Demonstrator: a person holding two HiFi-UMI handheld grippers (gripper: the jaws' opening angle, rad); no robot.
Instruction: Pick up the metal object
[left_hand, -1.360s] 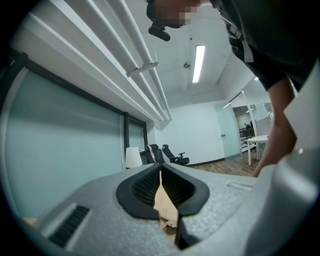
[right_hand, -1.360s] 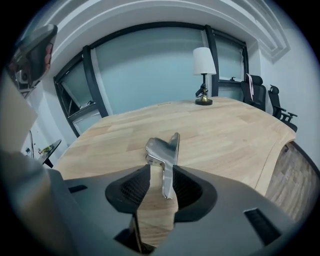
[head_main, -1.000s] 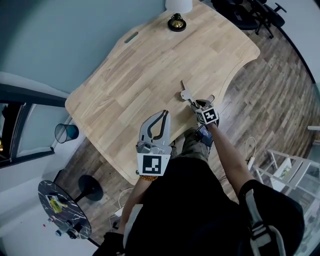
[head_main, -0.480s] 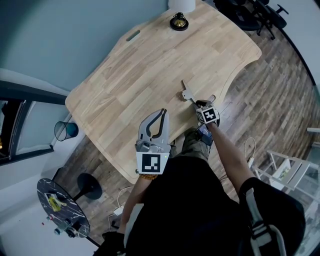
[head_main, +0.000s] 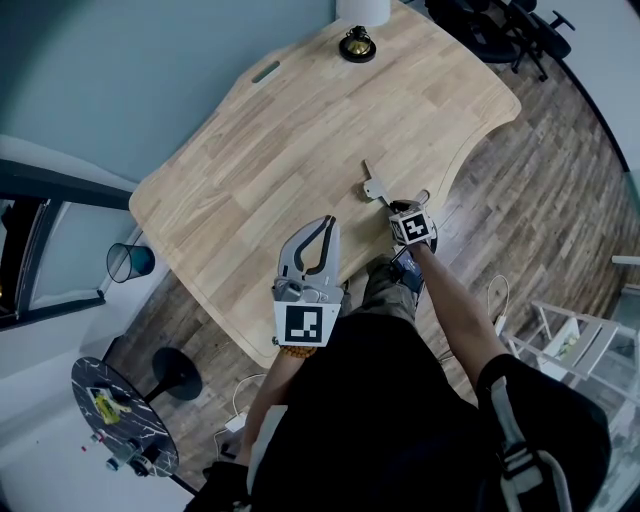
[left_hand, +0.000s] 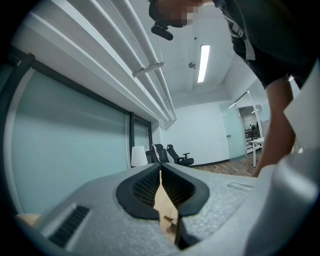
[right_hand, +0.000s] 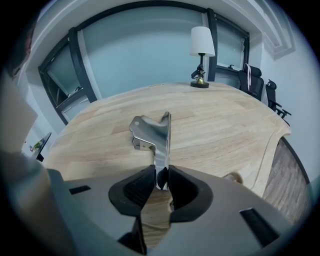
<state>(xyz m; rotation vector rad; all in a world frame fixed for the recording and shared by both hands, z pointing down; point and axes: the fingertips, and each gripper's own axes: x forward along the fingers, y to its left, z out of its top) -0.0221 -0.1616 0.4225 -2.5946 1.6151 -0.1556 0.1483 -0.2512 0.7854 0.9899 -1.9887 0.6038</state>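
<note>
Pale wooden bench below me: my right gripper is closing its jaws on the shiny bent metal bracket; my left gripper rests pinched together, empty.

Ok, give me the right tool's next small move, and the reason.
Probably finish the squeeze before any lift. The right tool is closing its jaws on the bracket, whose thin edge stands between the pads, and the bracket rests on the table. Lifting before the grip is firm could let it slip.
</note>
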